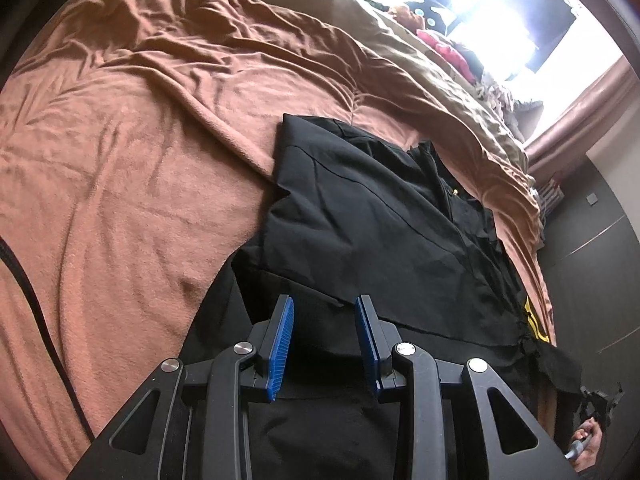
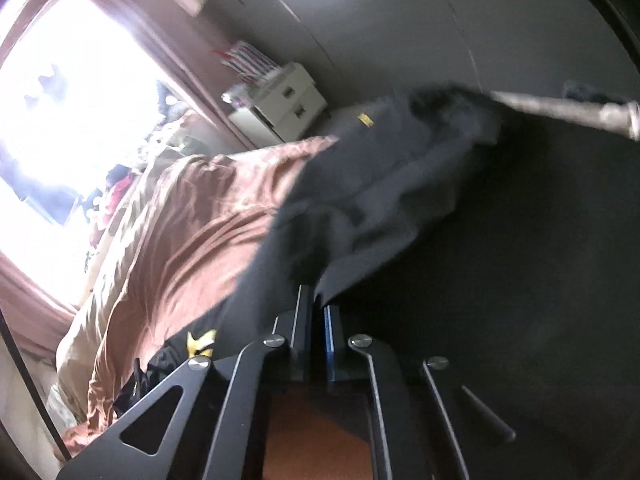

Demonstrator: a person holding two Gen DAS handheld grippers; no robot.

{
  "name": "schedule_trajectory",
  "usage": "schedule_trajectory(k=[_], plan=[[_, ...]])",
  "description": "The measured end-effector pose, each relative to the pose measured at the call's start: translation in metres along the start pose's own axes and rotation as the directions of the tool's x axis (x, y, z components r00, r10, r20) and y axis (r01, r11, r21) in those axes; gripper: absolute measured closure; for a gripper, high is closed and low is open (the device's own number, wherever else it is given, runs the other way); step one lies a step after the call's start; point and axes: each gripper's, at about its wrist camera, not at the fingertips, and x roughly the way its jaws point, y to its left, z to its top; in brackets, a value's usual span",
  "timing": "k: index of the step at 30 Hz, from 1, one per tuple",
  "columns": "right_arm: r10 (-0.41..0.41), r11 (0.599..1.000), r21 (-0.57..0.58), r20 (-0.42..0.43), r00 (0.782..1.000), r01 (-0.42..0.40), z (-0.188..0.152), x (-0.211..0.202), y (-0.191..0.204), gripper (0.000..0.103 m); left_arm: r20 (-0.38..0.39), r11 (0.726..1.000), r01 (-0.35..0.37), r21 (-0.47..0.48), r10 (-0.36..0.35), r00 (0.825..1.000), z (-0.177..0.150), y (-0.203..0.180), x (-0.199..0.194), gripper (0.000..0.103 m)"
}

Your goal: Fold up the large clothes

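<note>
A large black garment point(image 1: 372, 220) with a yellow print near its right edge lies partly folded on the bed. My left gripper point(image 1: 325, 312) is open, its blue pads point(image 1: 282, 344) hovering over the garment's near part, holding nothing. In the right wrist view my right gripper point(image 2: 318, 304) is shut on an edge of the black garment point(image 2: 360, 208), which hangs lifted and blurred in front of the camera. A small yellow tag point(image 2: 365, 119) shows on the lifted cloth.
The bed is covered by a rumpled rust-brown blanket point(image 1: 120, 160) with an olive duvet point(image 1: 440, 80) beyond. A bright window point(image 1: 500, 12) with pink curtains stands behind. A white drawer unit point(image 2: 288, 100) and dark wardrobe point(image 1: 592, 260) flank the bed. A black cable point(image 1: 36, 312) runs at left.
</note>
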Motion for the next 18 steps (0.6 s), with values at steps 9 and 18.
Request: schedule_trajectory(k=[9, 18], plan=[[0.138, 0.975, -0.185, 0.072, 0.988, -0.122, 0.002, -0.062, 0.091, 0.103, 0.003, 0.999, 0.047, -0.011, -0.047, 0.999, 0.001, -0.002, -0.007, 0.069], [0.305, 0.886, -0.375, 0.028, 0.952, -0.273, -0.043, -0.118, 0.195, 0.103, 0.014, 0.995, 0.091, -0.050, -0.091, 0.996, 0.006, 0.009, -0.019, 0.069]])
